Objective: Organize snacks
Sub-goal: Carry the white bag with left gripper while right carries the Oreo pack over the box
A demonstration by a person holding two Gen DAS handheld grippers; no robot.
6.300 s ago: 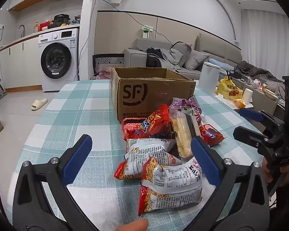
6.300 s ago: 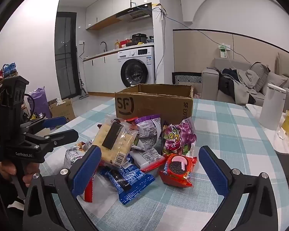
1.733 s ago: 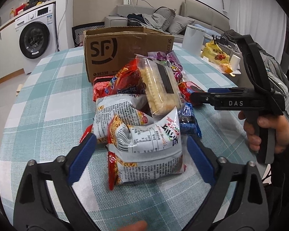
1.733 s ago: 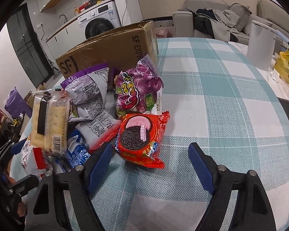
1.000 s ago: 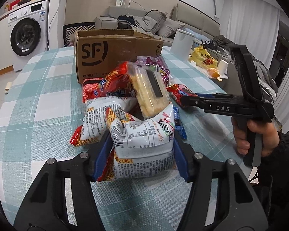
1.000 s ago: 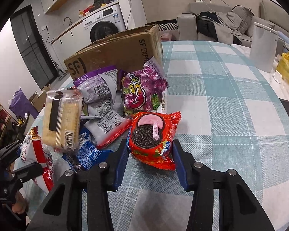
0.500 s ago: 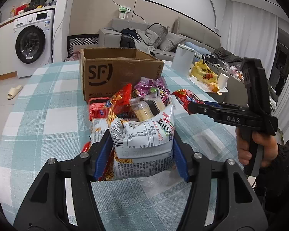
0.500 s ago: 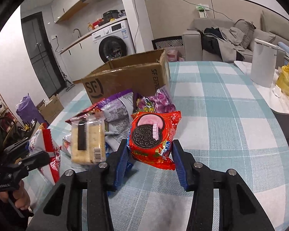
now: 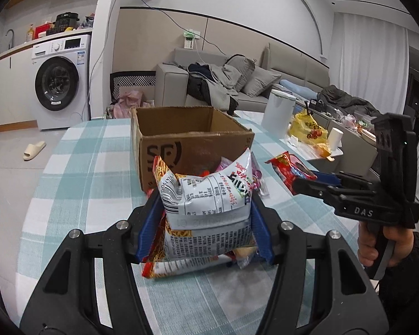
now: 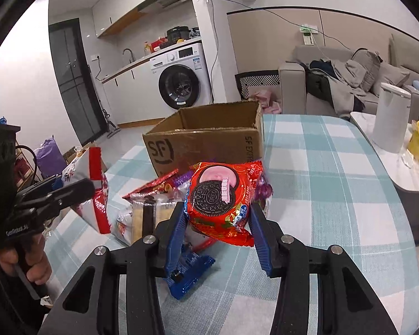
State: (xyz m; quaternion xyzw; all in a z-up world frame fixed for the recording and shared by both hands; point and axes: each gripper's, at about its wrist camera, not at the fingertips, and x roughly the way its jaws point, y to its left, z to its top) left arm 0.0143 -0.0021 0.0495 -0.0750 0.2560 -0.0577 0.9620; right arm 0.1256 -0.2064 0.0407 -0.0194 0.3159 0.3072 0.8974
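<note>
left tongs: left gripper (image 9: 205,230) was clamped on a white-and-red noodle bag (image 9: 206,203), pads pressed into both sides, bag lifted clear of the table.
right tongs: right gripper (image 10: 216,236) was clamped on a red oreo pack (image 10: 222,195), also held up off the cloth.
box: cardboard box (image 9: 192,142) stood open at the far side of the pile on the checked tablecloth (image 9: 78,167); the part of its inside that showed looked bare, floor not visible.
left on table: a heap near the box, namely a blue packet (image 10: 190,275), a cracker sleeve (image 10: 145,217), a purple bag (image 10: 264,188) and red-edged bags under the held noodle bag; exact count could not be told.
progress: judged early. two snacks were in hand, none seen in the box.
remaining: carry both packs over the box rim and drop them, then clear the heap in further trips.
note: the two held packs were well apart, so both could likely go in on one trip.
</note>
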